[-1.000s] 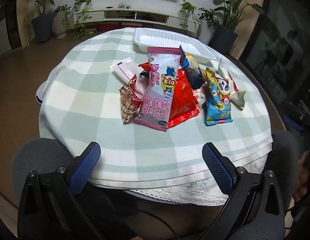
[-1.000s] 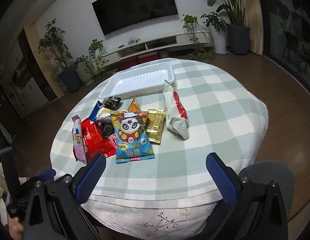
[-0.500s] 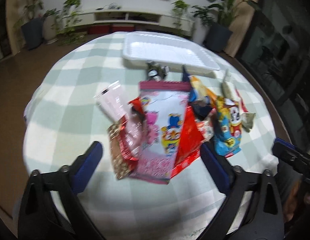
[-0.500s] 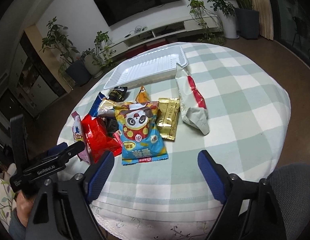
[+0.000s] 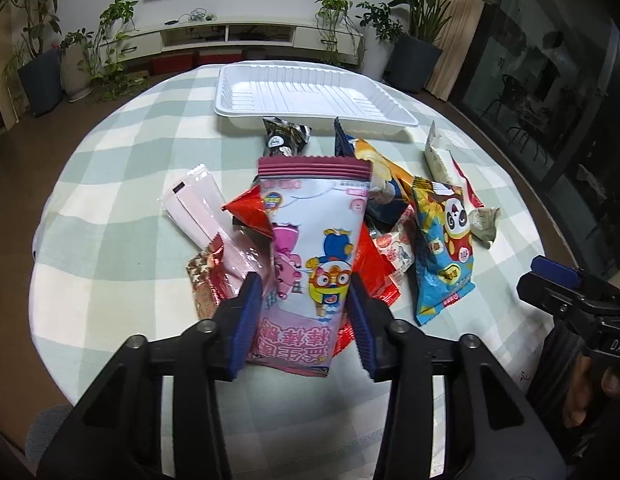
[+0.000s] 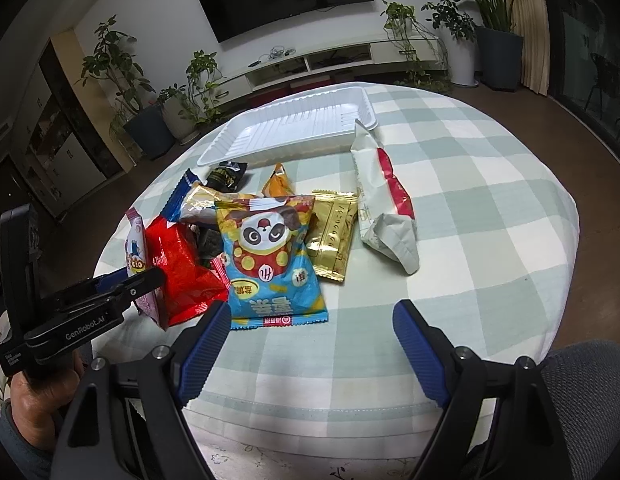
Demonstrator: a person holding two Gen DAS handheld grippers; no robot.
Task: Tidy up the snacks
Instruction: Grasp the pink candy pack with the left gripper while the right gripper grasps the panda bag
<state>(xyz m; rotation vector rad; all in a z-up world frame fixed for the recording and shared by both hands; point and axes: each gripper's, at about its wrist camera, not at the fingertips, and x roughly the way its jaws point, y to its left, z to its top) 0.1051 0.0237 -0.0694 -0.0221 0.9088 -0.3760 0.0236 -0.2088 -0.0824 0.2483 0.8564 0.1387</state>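
A pile of snack packs lies on the round checked table (image 5: pixel 109 208). My left gripper (image 5: pixel 305 316) is shut on the lower end of the pink cartoon snack pack (image 5: pixel 310 256), its blue pads pressing both sides; it also shows in the right wrist view (image 6: pixel 135 256). A red pack (image 6: pixel 181 264) lies under it. My right gripper (image 6: pixel 312 340) is open and empty, just in front of the blue panda pack (image 6: pixel 269 256). The white tray (image 5: pixel 310 94) stands empty at the far side; it also shows in the right wrist view (image 6: pixel 297 128).
A gold pack (image 6: pixel 334 236) and a white-and-red pack (image 6: pixel 384 204) lie right of the panda pack. A pale pink pack (image 5: pixel 201 212) and a black pack (image 5: pixel 283 138) lie in the pile. Plants and a TV cabinet stand beyond the table.
My left gripper moved forward over the pile and closed on the pink cartoon pack. My right gripper moved closer to the panda pack and stayed open.
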